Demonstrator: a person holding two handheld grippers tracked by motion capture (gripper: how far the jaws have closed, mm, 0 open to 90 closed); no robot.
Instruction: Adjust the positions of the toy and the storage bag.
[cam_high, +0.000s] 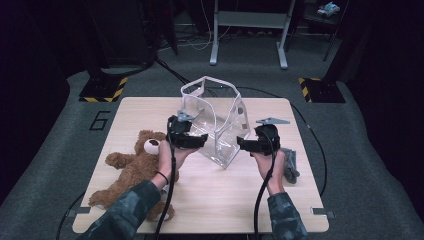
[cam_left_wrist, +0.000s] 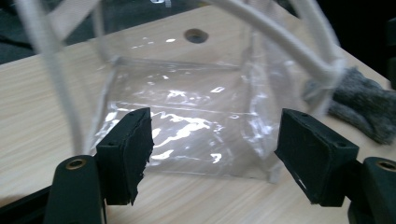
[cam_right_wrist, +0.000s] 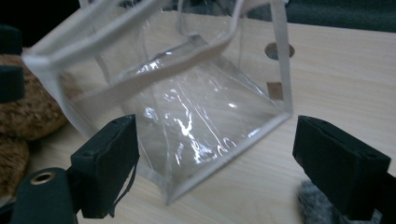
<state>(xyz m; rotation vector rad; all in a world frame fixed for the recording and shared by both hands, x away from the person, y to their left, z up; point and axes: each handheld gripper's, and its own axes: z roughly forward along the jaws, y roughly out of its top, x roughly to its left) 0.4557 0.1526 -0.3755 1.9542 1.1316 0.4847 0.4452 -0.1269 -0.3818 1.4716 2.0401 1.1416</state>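
Pale wooden table (cam_high: 300, 210) on grey carpet, a clear plastic bag standing at its middle between two hand-held grippers.

Standing tilted, the clear bag (cam_high: 215, 120) with white trim has the left gripper (cam_high: 204, 139) just beside its left side and the right gripper (cam_high: 240, 144) just beside its right; both sets of jaws stand apart with nothing clamped, their pads off the plastic. A brown teddy bear (cam_high: 132, 167) lies near left, a grey cloth (cam_high: 291, 164) near right.
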